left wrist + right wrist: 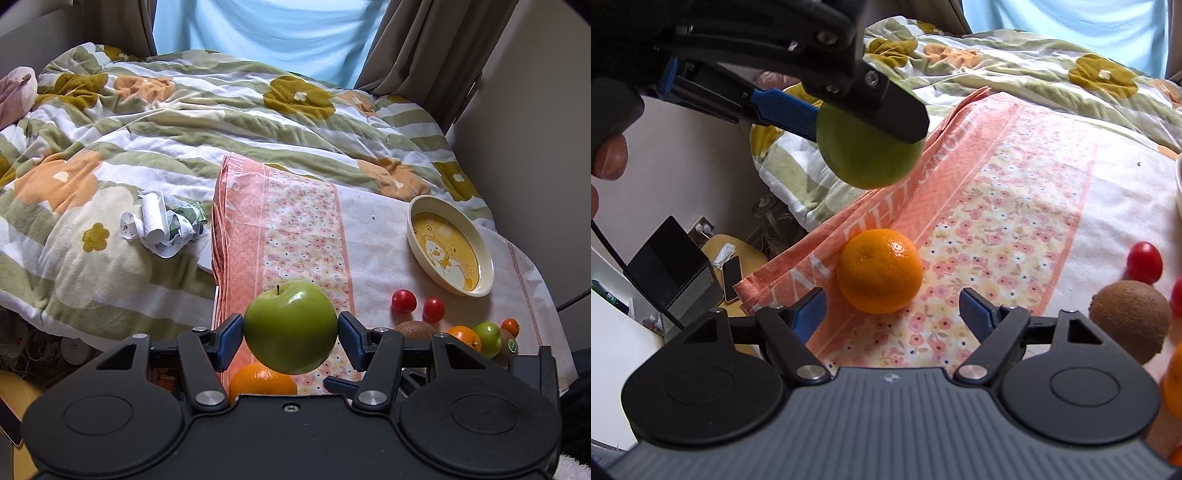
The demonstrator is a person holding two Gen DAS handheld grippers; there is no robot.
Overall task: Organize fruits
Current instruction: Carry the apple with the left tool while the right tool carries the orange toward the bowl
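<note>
- The left hand-held gripper (pixel 290 332) is clamped on a big green apple (pixel 290 326), one blue pad on each side at its widest part, so the round fruit cannot roll out. In the right wrist view the same apple (pixel 868 158) hangs clear above the towel (pixel 1015 206), lifted, not resting.
- The apple is carried with its stem up, over the pink band of the towel; my guess is that it is bound for the bowl (pixel 448 245).
- That bowl sits tilted on the soft bed (pixel 110 155), holding no fruit, with a yellow cartoon picture inside. Its slant comes from the uneven bedding under the towel.
- The right hand-held gripper (pixel 894 314) is spread wide with nothing between its pads, lined up just in front of an orange (pixel 880 270) that lies on the towel's edge. The opening looks wide enough to take the orange, which seems the next pick.
- Other fruit waits in a loose cluster near the bowl: two red cherry tomatoes (pixel 418 305), a kiwi (pixel 414 331), a second orange (pixel 463 335) and a small green apple (pixel 488 333).
- Soft bedding may let round fruit roll, so a low, gentle set-down seems wise.
</note>
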